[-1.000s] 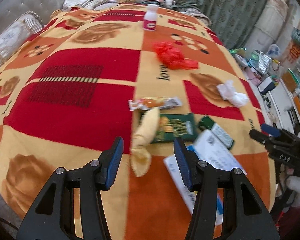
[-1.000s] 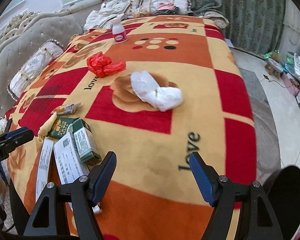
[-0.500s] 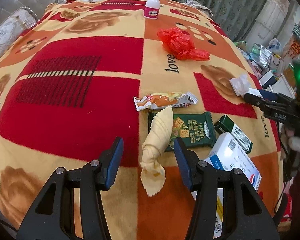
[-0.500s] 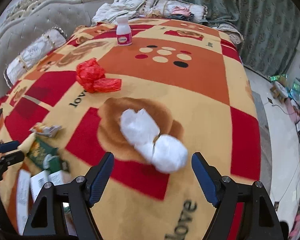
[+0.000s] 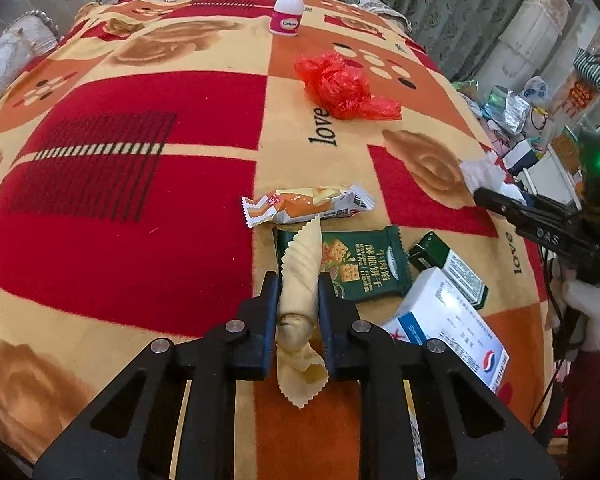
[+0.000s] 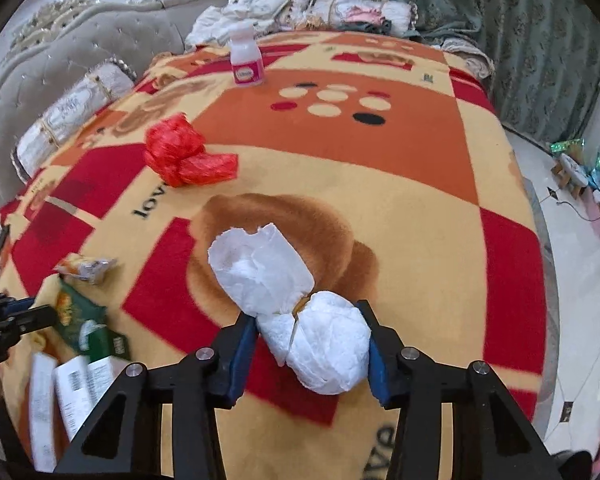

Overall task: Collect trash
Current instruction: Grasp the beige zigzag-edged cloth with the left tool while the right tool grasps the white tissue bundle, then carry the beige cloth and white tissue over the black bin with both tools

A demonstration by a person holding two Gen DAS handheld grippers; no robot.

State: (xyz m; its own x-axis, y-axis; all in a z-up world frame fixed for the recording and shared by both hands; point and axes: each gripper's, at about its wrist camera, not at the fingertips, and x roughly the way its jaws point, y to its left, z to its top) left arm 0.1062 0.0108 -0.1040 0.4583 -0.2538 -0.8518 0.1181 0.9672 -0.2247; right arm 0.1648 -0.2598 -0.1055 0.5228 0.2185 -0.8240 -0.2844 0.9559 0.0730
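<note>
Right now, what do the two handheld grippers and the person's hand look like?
Both are black angular frames with silver bolts and blue finger pads. Seen from the left gripper, the right gripper bears white "DAS" lettering and a green light; the hand wears a white glove, with thin black cables hanging below.
</note>
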